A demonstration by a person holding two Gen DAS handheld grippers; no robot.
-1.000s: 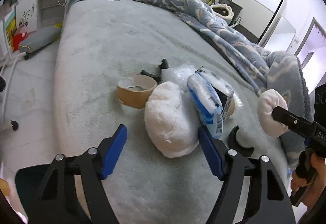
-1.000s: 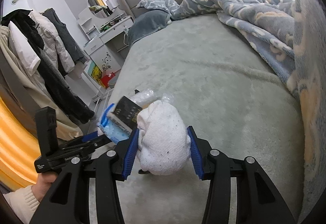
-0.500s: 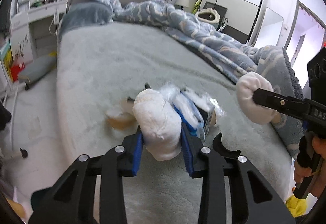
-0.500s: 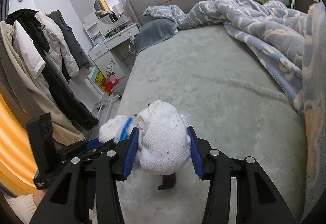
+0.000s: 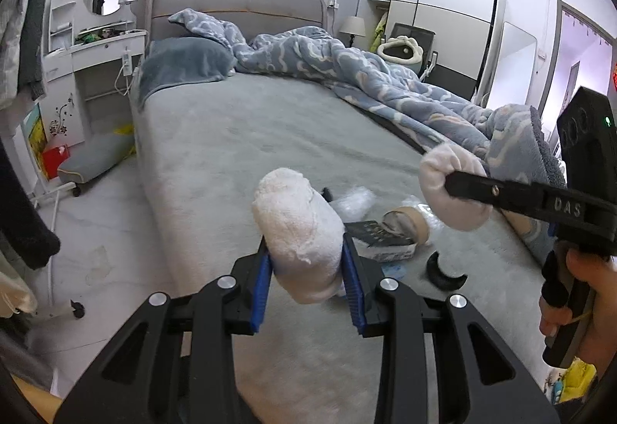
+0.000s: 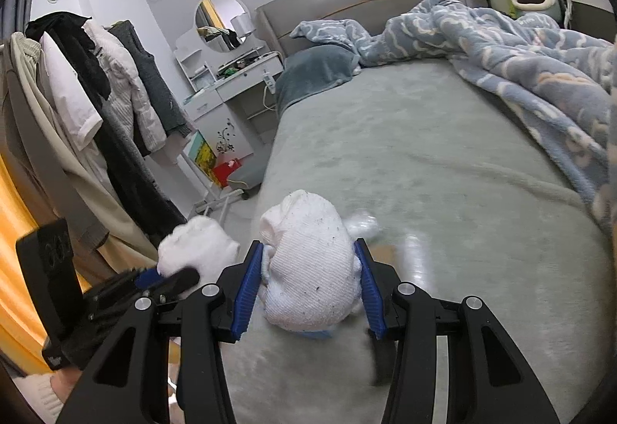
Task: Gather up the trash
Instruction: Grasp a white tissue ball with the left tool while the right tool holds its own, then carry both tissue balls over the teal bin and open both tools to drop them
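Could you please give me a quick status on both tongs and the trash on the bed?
Left tongs shut on a white bundle. Right tongs shut on another white bundle. Tape roll, black box remain on bed.

grey bed [image 5: 239, 138]; rumpled blue blanket [image 5: 385, 84] along its far side; round mirror [image 6: 220, 21] over white vanity; clothes rack [image 6: 96, 96] beside it
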